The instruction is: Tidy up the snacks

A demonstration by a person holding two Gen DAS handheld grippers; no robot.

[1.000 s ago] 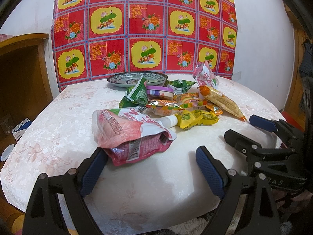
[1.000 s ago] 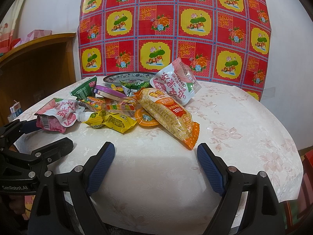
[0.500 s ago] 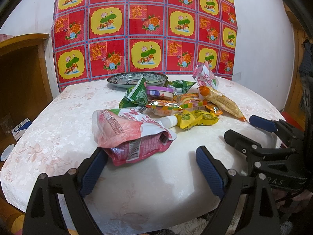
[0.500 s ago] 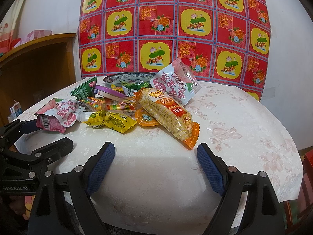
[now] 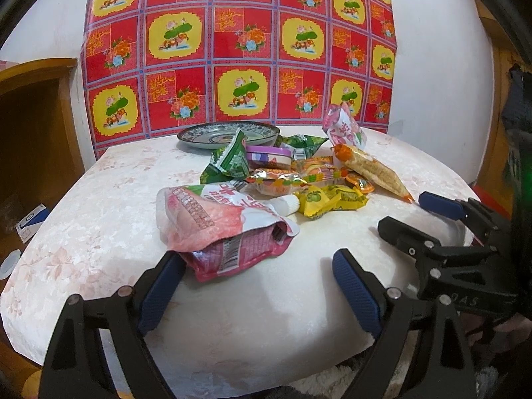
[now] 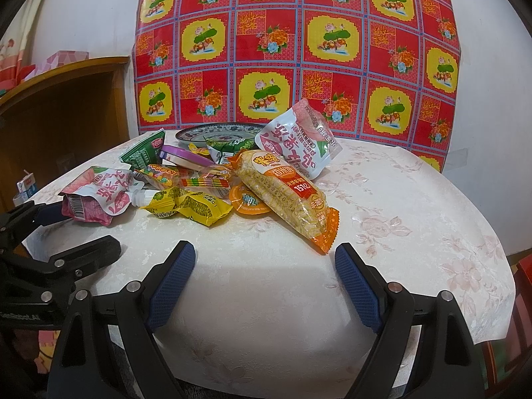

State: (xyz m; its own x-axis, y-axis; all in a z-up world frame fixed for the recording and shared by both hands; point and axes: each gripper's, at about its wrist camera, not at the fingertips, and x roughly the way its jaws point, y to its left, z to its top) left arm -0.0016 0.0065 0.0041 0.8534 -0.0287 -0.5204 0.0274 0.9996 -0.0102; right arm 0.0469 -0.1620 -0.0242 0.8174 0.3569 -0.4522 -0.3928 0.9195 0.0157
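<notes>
Several snack packs lie in a heap on the round white table [image 5: 99, 219]. A pink spouted pouch [image 5: 222, 226] lies nearest my left gripper [image 5: 259, 286], which is open and empty just in front of it. A long orange noodle pack [image 6: 286, 196] lies just beyond my right gripper [image 6: 264, 282], also open and empty. Yellow candy packs [image 6: 189, 206], a second pink pouch [image 6: 299, 146], green packs [image 5: 232, 163] and a purple-lidded cup [image 5: 269, 156] sit in the heap. A patterned plate [image 5: 229, 134] stands behind it.
A wooden cabinet [image 5: 33, 126] stands to the left of the table. A red and yellow patterned cloth [image 6: 299, 46] hangs on the wall behind. The table edge drops off close in front of both grippers. A small carton [image 6: 26, 183] sits low at the left.
</notes>
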